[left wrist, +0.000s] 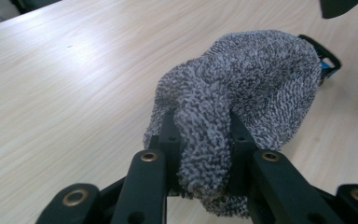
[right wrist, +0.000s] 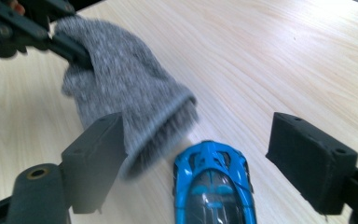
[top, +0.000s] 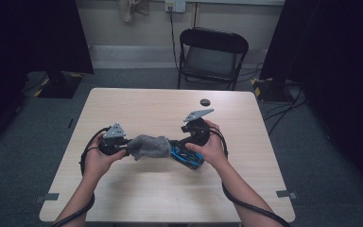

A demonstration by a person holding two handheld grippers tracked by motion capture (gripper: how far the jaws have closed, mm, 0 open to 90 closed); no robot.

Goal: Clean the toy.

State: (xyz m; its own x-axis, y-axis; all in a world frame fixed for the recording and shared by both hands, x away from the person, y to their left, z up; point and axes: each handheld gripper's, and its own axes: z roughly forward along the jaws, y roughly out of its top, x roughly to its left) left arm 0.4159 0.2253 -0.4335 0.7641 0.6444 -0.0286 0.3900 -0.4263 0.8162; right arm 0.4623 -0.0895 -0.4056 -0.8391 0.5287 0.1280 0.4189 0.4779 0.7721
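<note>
Currently clamped fast in the left gripper point(left wrist: 204, 130): a pinch of the closed end of the grey sock point(top: 150, 146), bunched up between the two jaws. Judged as an anchor grip, keeping the sock stretched out and its mouth presented to the other side.

Right gripper point(right wrist: 205, 144): jaws wide apart, pressing on nothing, standing either side of the blue toy car point(right wrist: 213, 186) with the sock's cuff edge near one jaw. Judged as a stance either just clear of the car or ready to take it; cannot tell which.

Location of items: sock and car near the middle of the wooden table point(top: 170, 109), between the two hands. Car flat on the tabletop, just beside the cuff; contact between the two cannot be confirmed.

Orientation: sock's long axis across the table, closed end to the person's left, open cuff to the right, toward the car. Car's long axis roughly in line with it, slightly slanted, nose apparently toward the cuff.
</note>
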